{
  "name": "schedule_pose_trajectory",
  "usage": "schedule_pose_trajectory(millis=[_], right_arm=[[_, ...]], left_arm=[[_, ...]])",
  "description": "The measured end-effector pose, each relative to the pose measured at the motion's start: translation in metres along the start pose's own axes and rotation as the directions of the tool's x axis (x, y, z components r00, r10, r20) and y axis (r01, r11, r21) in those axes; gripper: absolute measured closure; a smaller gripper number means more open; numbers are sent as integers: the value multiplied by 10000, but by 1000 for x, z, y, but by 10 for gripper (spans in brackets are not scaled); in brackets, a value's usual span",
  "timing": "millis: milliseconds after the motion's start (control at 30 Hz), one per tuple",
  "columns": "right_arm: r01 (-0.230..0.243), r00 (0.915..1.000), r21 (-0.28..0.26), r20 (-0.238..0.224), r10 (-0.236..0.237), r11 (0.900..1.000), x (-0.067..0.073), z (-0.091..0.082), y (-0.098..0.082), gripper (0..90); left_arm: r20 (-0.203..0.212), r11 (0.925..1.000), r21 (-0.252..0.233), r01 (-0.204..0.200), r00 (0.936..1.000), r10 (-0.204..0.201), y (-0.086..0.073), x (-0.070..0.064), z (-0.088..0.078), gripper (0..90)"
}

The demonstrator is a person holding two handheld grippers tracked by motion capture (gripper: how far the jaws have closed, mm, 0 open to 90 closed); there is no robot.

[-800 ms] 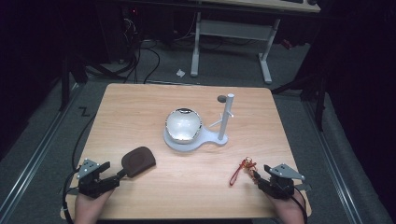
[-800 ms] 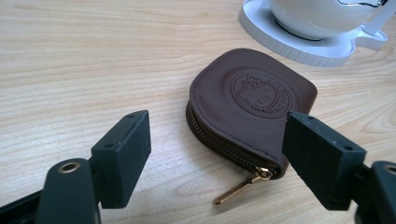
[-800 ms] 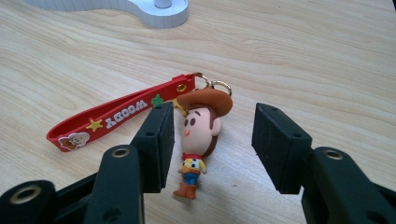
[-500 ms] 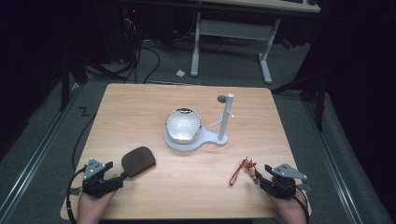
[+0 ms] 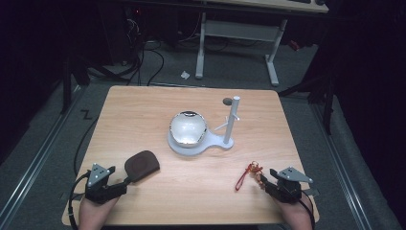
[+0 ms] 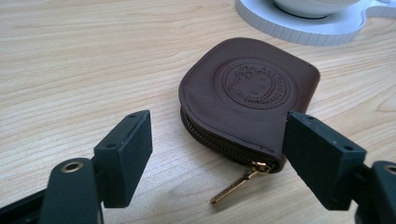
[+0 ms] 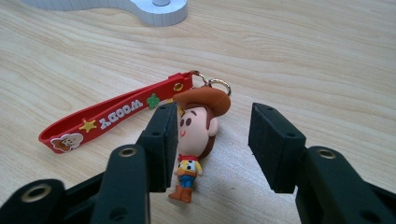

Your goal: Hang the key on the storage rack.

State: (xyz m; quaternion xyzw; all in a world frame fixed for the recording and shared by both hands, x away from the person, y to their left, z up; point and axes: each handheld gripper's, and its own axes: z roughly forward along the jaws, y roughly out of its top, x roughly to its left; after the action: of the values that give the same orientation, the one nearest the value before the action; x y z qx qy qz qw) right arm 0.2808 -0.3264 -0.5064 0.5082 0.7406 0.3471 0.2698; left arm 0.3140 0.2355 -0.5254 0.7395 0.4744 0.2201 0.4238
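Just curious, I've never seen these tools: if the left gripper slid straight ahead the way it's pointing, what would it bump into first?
Most likely the brown zip coin pouch. The left gripper is open, with the pouch's zipper corner already between its jaws. Beyond lies the white stand base.

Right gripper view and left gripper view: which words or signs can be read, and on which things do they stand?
"WOODY": white letters, upside down in this view, on the red strap of the cowboy figure keychain.
Round embossed stamp on the brown zip pouch: a character with lettering around it, too faint to read.
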Motion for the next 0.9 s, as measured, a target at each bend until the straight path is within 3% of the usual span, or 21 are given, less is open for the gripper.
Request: schedule_pose_trajectory(millis=[200, 467, 700, 900], right_arm=[[-358, 9993, 204, 59, 357, 9991, -3, -2, 2, 554], [-338, 9994, 745, 130, 329, 9966, -5, 2, 8, 523], [-343, 9991, 1313, 275, 310, 9907, -4, 7, 8, 488], [-318, 9994, 1615, -64, 332, 9864, -4, 8, 11, 481]], left_arm=[[119, 10000, -9, -87, 9999, 87, 3, -1, 3, 229], [389, 9996, -285, -88, 9992, 99, 4, -1, 1, 234], [280, 9993, -322, -168, 9995, 177, 5, 4, 1, 237], [300, 9992, -404, 11, 9995, 1, 5, 9, -1, 238]])
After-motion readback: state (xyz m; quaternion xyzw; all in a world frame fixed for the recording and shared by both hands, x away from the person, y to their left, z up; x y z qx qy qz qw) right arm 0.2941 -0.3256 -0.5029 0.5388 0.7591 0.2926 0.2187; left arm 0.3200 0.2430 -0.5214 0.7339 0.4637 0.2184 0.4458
